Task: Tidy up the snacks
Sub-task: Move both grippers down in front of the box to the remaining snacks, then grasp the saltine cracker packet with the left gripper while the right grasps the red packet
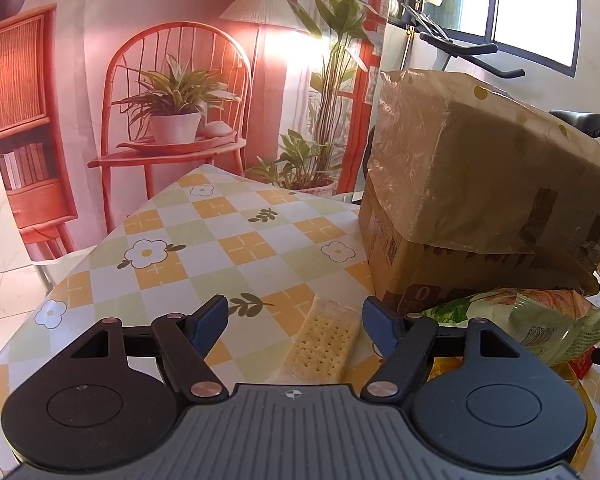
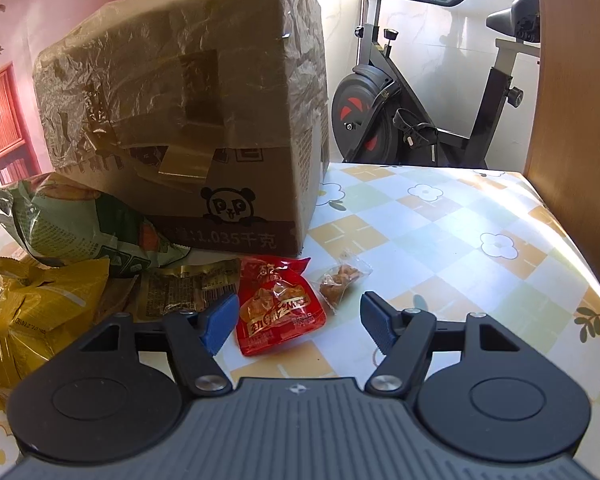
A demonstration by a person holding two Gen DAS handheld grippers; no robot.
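The left gripper (image 1: 294, 322) is seen with its jaws standing wide apart, and nothing is pressed by the pads. A wrapped cracker (image 1: 322, 344) lies on the checked tablecloth (image 1: 204, 236) between the two blue pads, touching neither. At about two o'clock from this gripper a taped cardboard box (image 1: 480, 184) is standing, and a green snack bag (image 1: 540, 320) rests against its foot.

The right gripper (image 2: 298, 320) is also held open, with nothing gripped. A red snack packet (image 2: 278, 308) lies flat between the pads, closer to the left one; whether that pad touches it cannot be told for sure. A small clear packet of nuts (image 2: 340, 280) is placed just beside the red one, at one o'clock from it. At nine to ten o'clock of this gripper a yellow bag (image 2: 32, 320), a dark gold packet (image 2: 184, 288) and the green bag are piled in front of the box. An exercise bike (image 2: 420, 92) is seen behind the table.
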